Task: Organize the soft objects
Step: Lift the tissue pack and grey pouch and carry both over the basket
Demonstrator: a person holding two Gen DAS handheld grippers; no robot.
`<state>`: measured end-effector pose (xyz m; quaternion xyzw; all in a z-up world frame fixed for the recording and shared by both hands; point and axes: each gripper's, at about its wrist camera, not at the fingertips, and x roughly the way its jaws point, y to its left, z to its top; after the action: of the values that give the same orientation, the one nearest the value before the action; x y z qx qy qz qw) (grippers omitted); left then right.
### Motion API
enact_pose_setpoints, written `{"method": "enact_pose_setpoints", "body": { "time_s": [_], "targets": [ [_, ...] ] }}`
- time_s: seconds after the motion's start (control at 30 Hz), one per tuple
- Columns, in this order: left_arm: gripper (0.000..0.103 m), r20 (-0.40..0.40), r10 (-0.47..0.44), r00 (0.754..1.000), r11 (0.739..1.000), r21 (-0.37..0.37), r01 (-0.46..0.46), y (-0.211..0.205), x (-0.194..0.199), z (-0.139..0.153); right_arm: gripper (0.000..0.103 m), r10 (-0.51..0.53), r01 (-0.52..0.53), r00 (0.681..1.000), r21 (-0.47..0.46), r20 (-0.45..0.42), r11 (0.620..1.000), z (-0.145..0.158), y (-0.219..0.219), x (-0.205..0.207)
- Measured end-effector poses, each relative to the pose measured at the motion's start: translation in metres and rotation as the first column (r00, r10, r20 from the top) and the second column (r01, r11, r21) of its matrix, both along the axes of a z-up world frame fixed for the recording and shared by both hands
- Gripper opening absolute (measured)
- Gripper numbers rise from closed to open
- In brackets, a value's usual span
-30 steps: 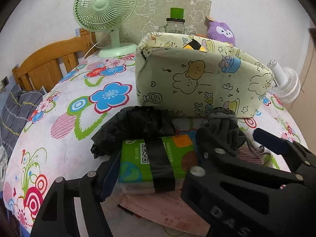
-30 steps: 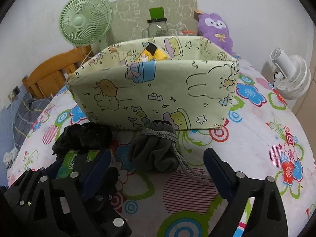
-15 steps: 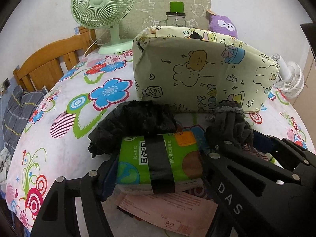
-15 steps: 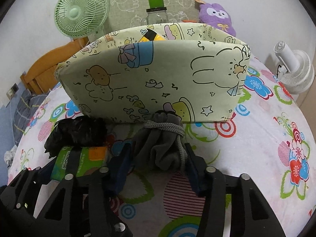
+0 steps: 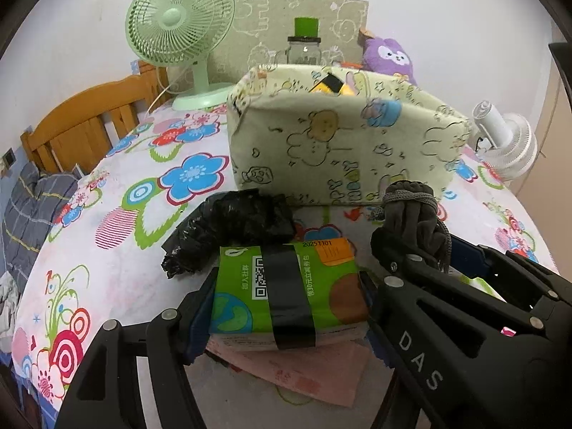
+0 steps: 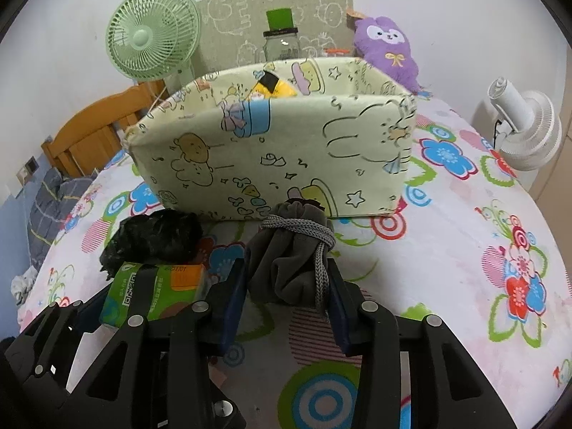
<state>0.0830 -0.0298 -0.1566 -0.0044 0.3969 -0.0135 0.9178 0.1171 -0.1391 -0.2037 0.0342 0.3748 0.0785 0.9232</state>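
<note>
A green tissue pack (image 5: 246,286) with a black tape band sits between the pads of my left gripper (image 5: 286,300), which is shut on it. Beneath the pack lies a pink packet (image 5: 307,368). A crumpled black plastic bag (image 5: 232,228) lies just behind the pack. My right gripper (image 6: 286,286) is closing its jaws on a grey drawstring pouch (image 6: 286,250), both blue pads pressing its sides. Right behind both stands a pale cartoon-print fabric bin (image 6: 286,150), open on top, with a yellow item (image 6: 273,85) inside.
Everything rests on a floral bedsheet (image 6: 464,250). Behind the bin stand a green fan (image 5: 178,21), a jar with a green lid (image 6: 282,39) and a purple plush (image 6: 389,50). A white fan (image 6: 525,132) is at the right edge, a wooden headboard (image 5: 82,121) at the left.
My right gripper's jaws, wide apart a second ago, moved forward and came together around the grey pouch. The left gripper has kept its hold on the tissue pack.
</note>
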Motion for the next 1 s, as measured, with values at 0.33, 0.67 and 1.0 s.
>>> {"method": "enact_pose_setpoints", "body": {
  "time_s": [0.33,0.67,1.0],
  "targets": [
    [0.073,0.066,-0.013,0.998,1.0,-0.011,0.013,-0.006,-0.019,0.025,0.044,-0.014,0.015,0.997,0.0,0.07,1.0,0.026,-0.007,-0.024],
    [0.073,0.14,-0.039,0.989,0.999,-0.016,0.042,-0.012,-0.037,0.057,0.044,-0.037,0.036,0.988,0.006,0.147,0.999,0.058,-0.015,-0.049],
    [0.073,0.198,-0.048,0.979,0.999,-0.012,0.052,-0.014,-0.057,0.086,0.044,-0.051,0.05,0.977,0.008,0.205,0.999,0.089,-0.018,-0.07]
  ]
}}
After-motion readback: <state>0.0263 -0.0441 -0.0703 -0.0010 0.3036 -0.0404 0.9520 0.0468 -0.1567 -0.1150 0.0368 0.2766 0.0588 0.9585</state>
